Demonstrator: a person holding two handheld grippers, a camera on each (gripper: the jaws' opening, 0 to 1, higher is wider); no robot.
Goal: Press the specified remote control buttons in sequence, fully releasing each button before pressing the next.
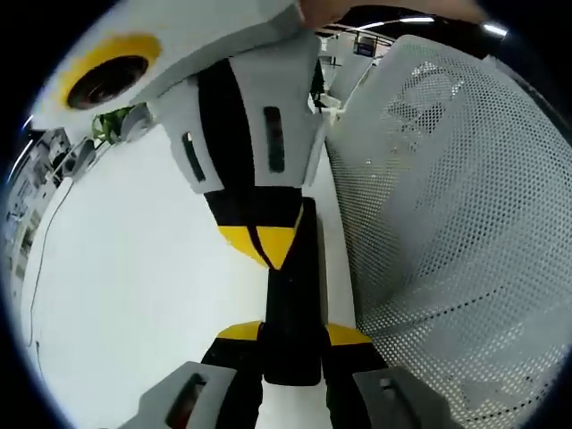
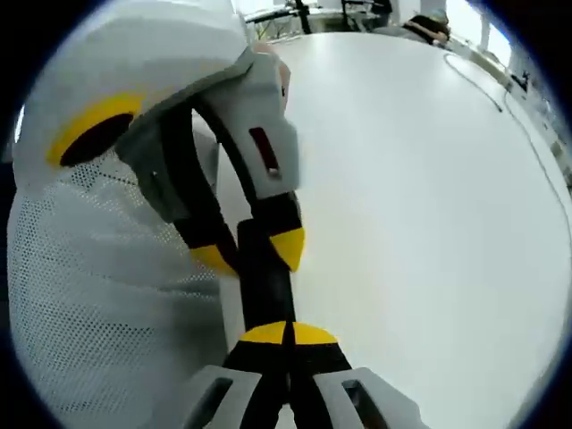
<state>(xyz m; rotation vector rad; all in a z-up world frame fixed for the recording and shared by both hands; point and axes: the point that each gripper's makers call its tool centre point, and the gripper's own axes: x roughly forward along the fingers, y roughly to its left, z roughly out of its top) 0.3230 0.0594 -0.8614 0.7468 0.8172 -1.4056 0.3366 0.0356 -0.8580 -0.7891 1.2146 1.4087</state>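
Note:
A slim black remote control (image 1: 291, 299) is seen edge-on above the white table (image 1: 134, 286). My left gripper (image 1: 293, 336) is shut on the remote, one yellow-tipped jaw on each side. My right gripper (image 1: 259, 243) comes down from the top of the left gripper view, shut, with its joined yellow tips resting on the remote's far end. In the right gripper view, my right gripper (image 2: 288, 333) is shut with its tips against the remote (image 2: 266, 290), and my left gripper (image 2: 250, 253) clamps it further along. The buttons are hidden.
A white perforated basket (image 1: 447, 197) stands close beside the remote, seen on the left of the right gripper view as the basket (image 2: 98, 295). The table (image 2: 429, 223) stretches wide and bare, with a thin cable (image 2: 487, 94) near its far edge.

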